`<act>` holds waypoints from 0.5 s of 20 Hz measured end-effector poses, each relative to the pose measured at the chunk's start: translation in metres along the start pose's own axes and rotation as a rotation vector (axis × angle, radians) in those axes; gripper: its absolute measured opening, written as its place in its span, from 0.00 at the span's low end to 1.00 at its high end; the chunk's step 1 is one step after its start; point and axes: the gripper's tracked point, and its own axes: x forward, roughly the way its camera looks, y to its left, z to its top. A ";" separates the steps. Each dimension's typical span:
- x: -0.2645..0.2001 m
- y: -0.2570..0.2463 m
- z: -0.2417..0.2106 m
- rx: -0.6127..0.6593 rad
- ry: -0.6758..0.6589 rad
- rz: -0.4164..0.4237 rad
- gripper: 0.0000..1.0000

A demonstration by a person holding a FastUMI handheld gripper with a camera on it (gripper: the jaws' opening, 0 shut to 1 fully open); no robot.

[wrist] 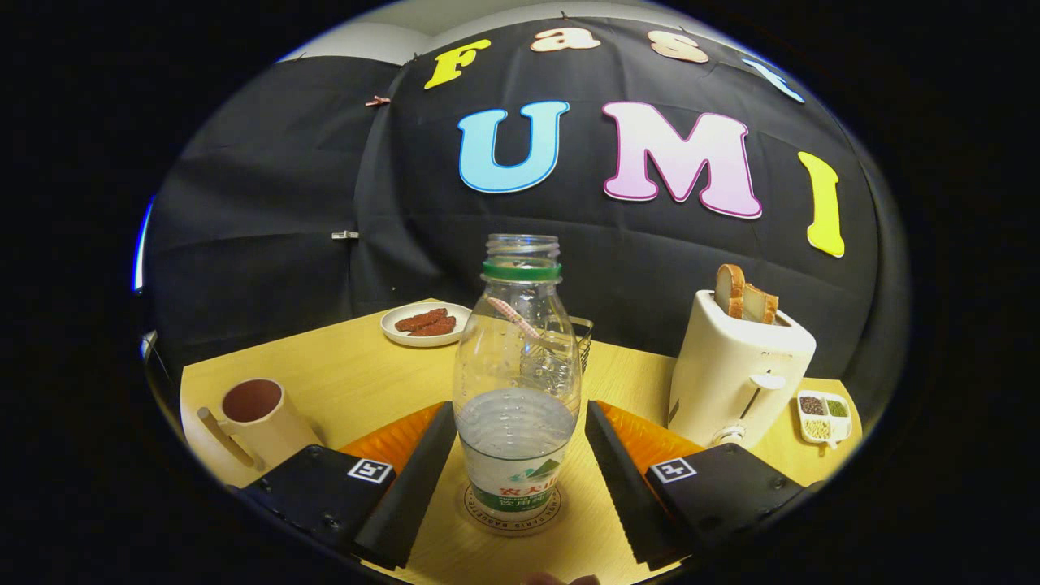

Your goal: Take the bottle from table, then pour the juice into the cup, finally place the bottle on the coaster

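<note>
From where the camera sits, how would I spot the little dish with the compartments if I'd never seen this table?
Start at the cream toaster with two bread slices sticking up, on the wooden table beyond the gripper, whose open fingers flank the bottle. Beside the toaster's base, away from the bottle, sits a small white divided dish. Unlike the round plate, it holds separate seed-like heaps.
</note>
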 end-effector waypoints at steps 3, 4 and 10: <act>-0.014 0.004 -0.003 -0.006 0.003 -0.004 0.99; -0.019 0.006 -0.003 -0.007 0.006 -0.003 0.99; -0.059 0.005 0.032 -0.050 -0.035 -0.024 0.99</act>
